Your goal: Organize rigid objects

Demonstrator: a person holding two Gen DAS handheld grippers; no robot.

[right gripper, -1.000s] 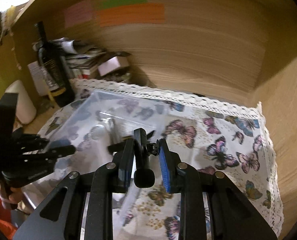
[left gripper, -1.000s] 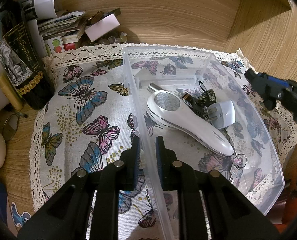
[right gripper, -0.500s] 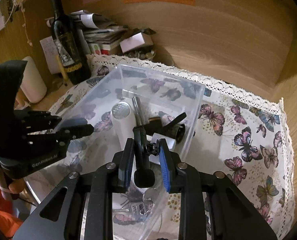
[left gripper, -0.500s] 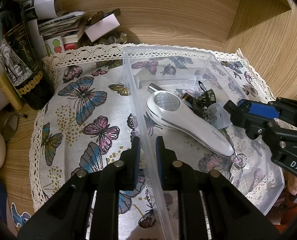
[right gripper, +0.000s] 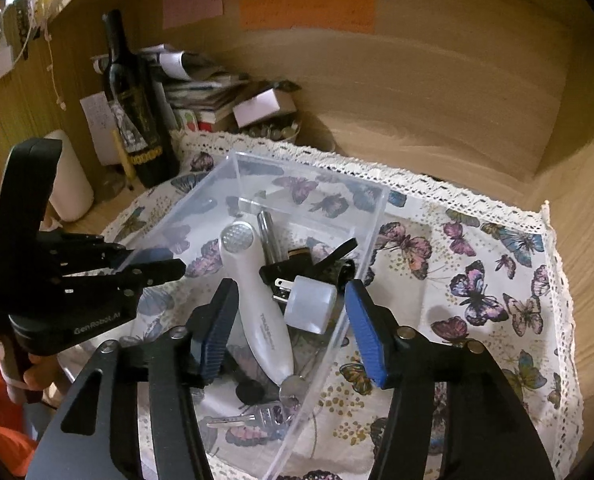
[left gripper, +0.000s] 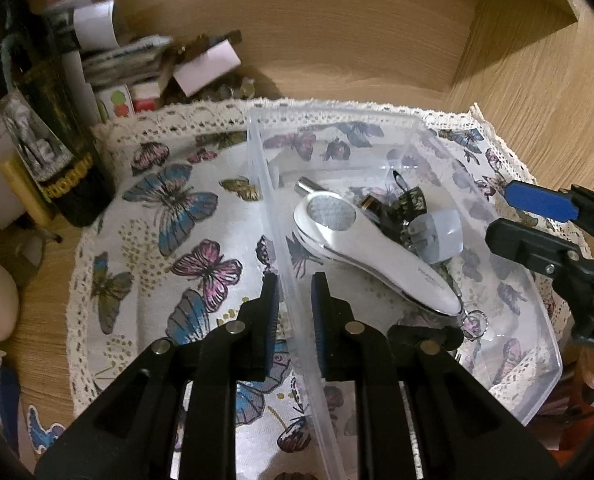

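A clear plastic box (left gripper: 265, 184) lies on the butterfly cloth, and my left gripper (left gripper: 295, 284) is shut on its left wall. The same grip shows in the right wrist view, left gripper (right gripper: 153, 268) on the box (right gripper: 309, 168). Inside lie a white handheld device (left gripper: 361, 248) (right gripper: 257, 300), a white plug adapter (left gripper: 441, 236) (right gripper: 309, 304), a black clip (right gripper: 321, 264), a silver tube (right gripper: 267, 236), keys (right gripper: 253, 420) and a small black knobbed piece (left gripper: 421, 334) (right gripper: 249, 390). My right gripper (right gripper: 289, 286) (left gripper: 513, 216) hangs over the box's near end. Its jaws are opening and hold nothing.
The butterfly cloth (right gripper: 477, 280) has a lace edge. A dark wine bottle (right gripper: 133, 100), a pile of papers and small boxes (right gripper: 217, 96) and a white cylinder (right gripper: 71, 176) crowd the back left. Wooden walls close in the back and right. A hand (right gripper: 37, 376) holds the left gripper.
My right gripper swung in over the box and its jaws parted. The black knobbed piece that was between them now lies in the box. The left gripper has not moved.
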